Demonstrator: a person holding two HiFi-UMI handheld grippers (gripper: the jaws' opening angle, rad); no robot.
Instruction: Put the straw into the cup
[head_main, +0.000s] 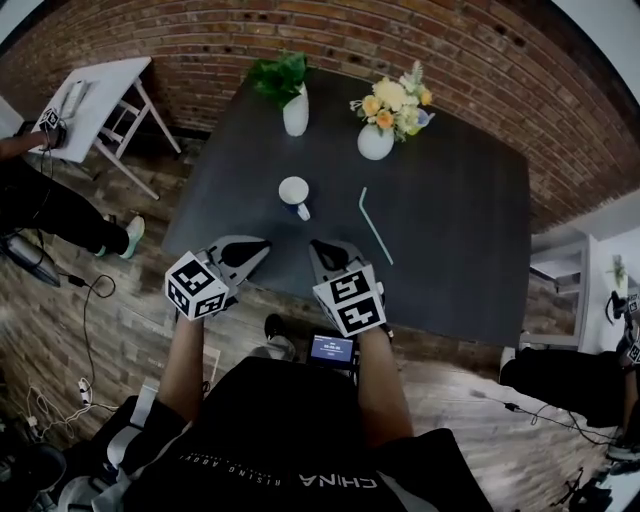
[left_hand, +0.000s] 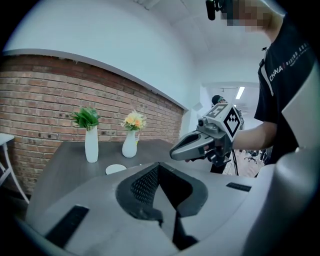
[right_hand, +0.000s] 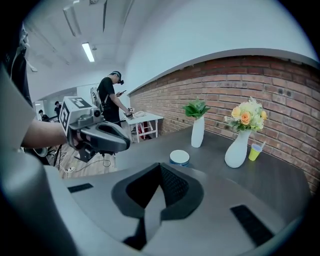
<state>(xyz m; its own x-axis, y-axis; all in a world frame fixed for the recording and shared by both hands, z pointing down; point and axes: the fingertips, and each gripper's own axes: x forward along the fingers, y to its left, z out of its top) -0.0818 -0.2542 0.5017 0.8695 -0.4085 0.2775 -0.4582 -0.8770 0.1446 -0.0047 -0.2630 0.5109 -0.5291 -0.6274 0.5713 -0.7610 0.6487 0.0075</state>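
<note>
A white cup (head_main: 294, 192) with a blue handle stands near the middle of the dark table (head_main: 460, 260). To its right a pale green straw (head_main: 376, 226) lies flat on the tabletop. Both grippers hover over the table's near edge, short of the cup and the straw. My left gripper (head_main: 262, 243) is shut and holds nothing, and so is my right gripper (head_main: 318, 246). In the left gripper view the left gripper (left_hand: 159, 165) has the cup (left_hand: 116, 169) just beyond it. The right gripper view shows the cup (right_hand: 179, 157) ahead of the right gripper (right_hand: 160, 166). Neither gripper view shows the straw.
At the table's far side stand a white vase with green leaves (head_main: 295, 110) and a white vase with flowers (head_main: 376, 140); a small yellow-green cup (right_hand: 255, 151) stands beside the flower vase. A white folding table (head_main: 100, 85) stands at the left with a person (right_hand: 111, 100) beside it. Cables lie on the floor.
</note>
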